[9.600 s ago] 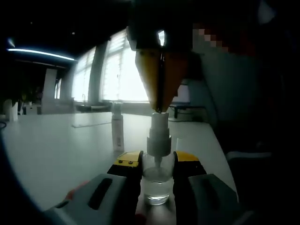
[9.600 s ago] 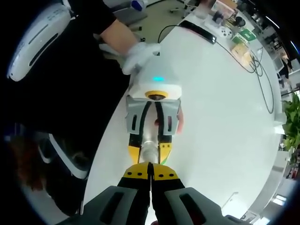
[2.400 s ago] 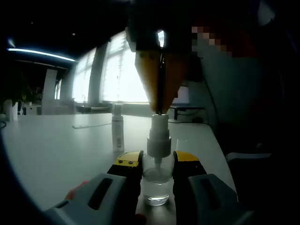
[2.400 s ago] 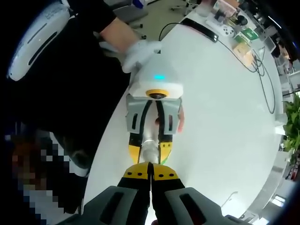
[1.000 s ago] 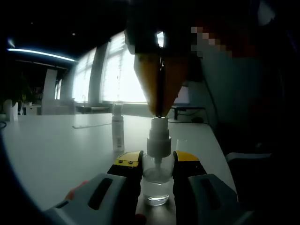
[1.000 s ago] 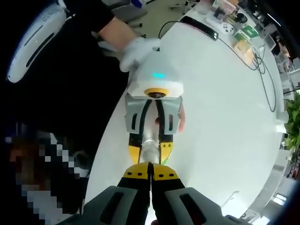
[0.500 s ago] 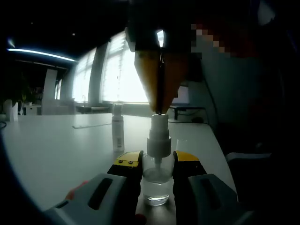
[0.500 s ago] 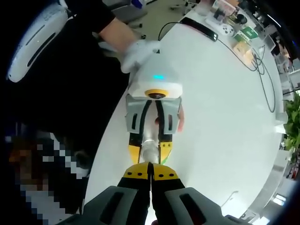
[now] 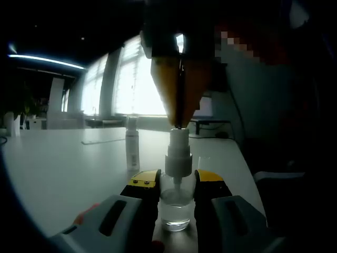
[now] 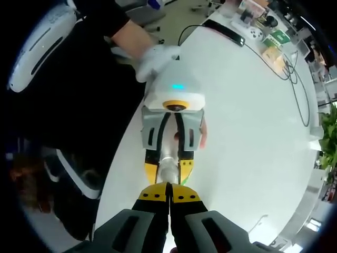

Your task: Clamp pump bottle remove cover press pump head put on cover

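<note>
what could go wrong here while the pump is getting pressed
The shut right gripper bears on the white pump head with only its narrow tips, so it could slide off sideways. The left gripper clamps the small clear pump bottle low down; an off-centre push might tip or twist it in that grip.

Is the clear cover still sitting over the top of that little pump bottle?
No: in the left gripper view the pump head of the pump bottle stands bare, with the right gripper tips together on top of it.
</note>
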`<state>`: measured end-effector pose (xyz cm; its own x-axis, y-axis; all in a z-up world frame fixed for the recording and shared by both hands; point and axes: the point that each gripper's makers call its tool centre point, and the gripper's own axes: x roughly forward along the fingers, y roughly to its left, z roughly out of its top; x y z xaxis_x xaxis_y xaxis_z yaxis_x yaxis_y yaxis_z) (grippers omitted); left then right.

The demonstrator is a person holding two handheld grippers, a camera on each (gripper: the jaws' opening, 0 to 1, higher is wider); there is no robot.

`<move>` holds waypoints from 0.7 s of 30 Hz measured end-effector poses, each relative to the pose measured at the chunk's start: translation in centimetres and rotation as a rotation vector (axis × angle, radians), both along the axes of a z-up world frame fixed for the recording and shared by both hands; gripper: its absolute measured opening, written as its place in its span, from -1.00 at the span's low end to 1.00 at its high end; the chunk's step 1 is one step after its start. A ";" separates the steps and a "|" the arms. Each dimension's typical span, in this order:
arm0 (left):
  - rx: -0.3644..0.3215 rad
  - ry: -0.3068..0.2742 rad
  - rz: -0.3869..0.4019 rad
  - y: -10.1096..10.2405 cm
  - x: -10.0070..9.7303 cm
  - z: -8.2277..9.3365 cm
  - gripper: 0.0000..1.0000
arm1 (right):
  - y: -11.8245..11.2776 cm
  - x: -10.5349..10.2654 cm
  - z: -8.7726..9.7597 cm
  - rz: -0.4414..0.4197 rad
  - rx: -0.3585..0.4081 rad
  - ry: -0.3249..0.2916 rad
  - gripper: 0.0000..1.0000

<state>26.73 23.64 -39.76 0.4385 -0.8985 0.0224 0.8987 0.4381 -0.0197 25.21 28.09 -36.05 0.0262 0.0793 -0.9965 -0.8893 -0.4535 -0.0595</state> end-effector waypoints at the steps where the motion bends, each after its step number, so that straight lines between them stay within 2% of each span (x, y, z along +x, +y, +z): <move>1: 0.000 0.000 0.000 0.0 0.0 0.0 -0.67 | 0.0 0.0 0.0 -0.001 0.000 0.000 -1.00; 21: 0.000 0.001 0.001 0.2 0.5 -0.1 -0.67 | 0.0 -0.1 0.0 0.007 -0.005 -0.001 -1.00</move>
<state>27.20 23.86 -39.90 0.4390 -0.8982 0.0223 0.8984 0.4386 -0.0208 25.12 28.11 -36.08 0.0270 0.0745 -0.9969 -0.8859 -0.4602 -0.0584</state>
